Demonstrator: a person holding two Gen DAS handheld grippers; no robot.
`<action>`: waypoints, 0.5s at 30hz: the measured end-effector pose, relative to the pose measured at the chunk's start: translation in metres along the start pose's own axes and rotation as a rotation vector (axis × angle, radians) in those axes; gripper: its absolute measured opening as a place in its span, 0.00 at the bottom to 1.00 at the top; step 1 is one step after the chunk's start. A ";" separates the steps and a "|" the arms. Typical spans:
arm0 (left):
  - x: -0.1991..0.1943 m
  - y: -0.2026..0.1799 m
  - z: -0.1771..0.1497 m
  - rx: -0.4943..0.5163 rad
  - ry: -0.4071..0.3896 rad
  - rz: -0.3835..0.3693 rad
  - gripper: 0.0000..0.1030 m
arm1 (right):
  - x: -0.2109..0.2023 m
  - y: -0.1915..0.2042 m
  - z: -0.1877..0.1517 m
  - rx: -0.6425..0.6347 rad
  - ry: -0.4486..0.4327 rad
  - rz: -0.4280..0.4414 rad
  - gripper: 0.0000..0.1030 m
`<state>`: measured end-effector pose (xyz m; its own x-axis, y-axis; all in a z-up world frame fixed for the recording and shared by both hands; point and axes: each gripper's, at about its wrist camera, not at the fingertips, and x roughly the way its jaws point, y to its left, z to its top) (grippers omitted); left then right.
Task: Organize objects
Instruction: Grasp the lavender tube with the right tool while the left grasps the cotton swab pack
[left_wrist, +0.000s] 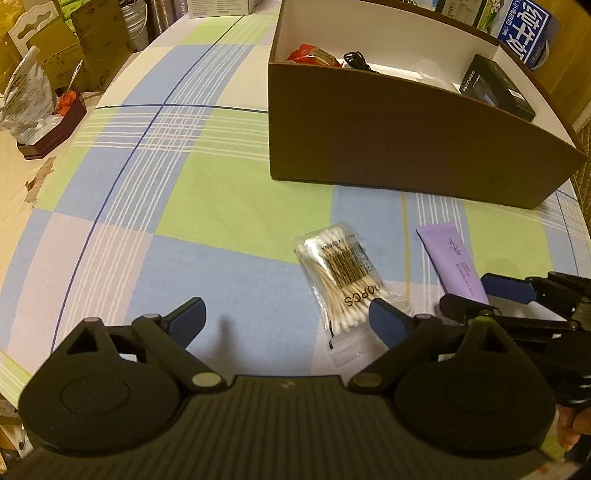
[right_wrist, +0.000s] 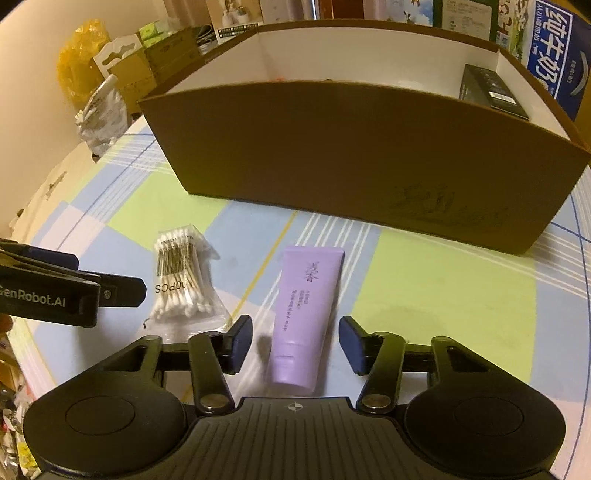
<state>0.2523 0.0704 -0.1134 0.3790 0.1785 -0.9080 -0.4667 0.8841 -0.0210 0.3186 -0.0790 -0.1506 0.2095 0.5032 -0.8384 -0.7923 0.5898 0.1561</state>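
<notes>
A purple tube (right_wrist: 306, 306) lies on the checked cloth with its cap toward me. My right gripper (right_wrist: 295, 339) straddles its lower half, and a gap shows on each side between the pads and the tube, so the gripper is open. A clear pack of cotton swabs (left_wrist: 343, 280) lies to the left of the tube (left_wrist: 454, 266). My left gripper (left_wrist: 288, 317) stands wide open over bare cloth, its right fingertip (left_wrist: 384, 317) over the pack's near end. Behind both stands a brown cardboard box (left_wrist: 388, 140) holding a black carton (left_wrist: 495, 86), a red packet (left_wrist: 310, 55) and a black cable (left_wrist: 356, 61).
A dark red box (left_wrist: 55, 125) with a crumpled plastic bag (left_wrist: 26, 92) sits at the table's left edge. A blue milk carton (right_wrist: 557, 55) and other packages stand behind the brown box (right_wrist: 351, 147). The two grippers are close side by side.
</notes>
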 end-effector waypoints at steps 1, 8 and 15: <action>0.001 0.000 0.000 0.000 0.000 -0.003 0.90 | 0.002 0.001 0.000 -0.004 0.003 -0.003 0.44; 0.009 -0.005 0.002 0.006 0.003 -0.042 0.86 | 0.004 -0.003 -0.005 -0.031 -0.004 -0.053 0.28; 0.024 -0.019 0.007 -0.008 0.026 -0.093 0.74 | -0.004 -0.026 -0.006 0.041 -0.013 -0.085 0.28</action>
<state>0.2761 0.0605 -0.1320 0.4004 0.0843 -0.9125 -0.4368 0.8929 -0.1092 0.3346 -0.1003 -0.1547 0.2826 0.4579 -0.8429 -0.7471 0.6562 0.1060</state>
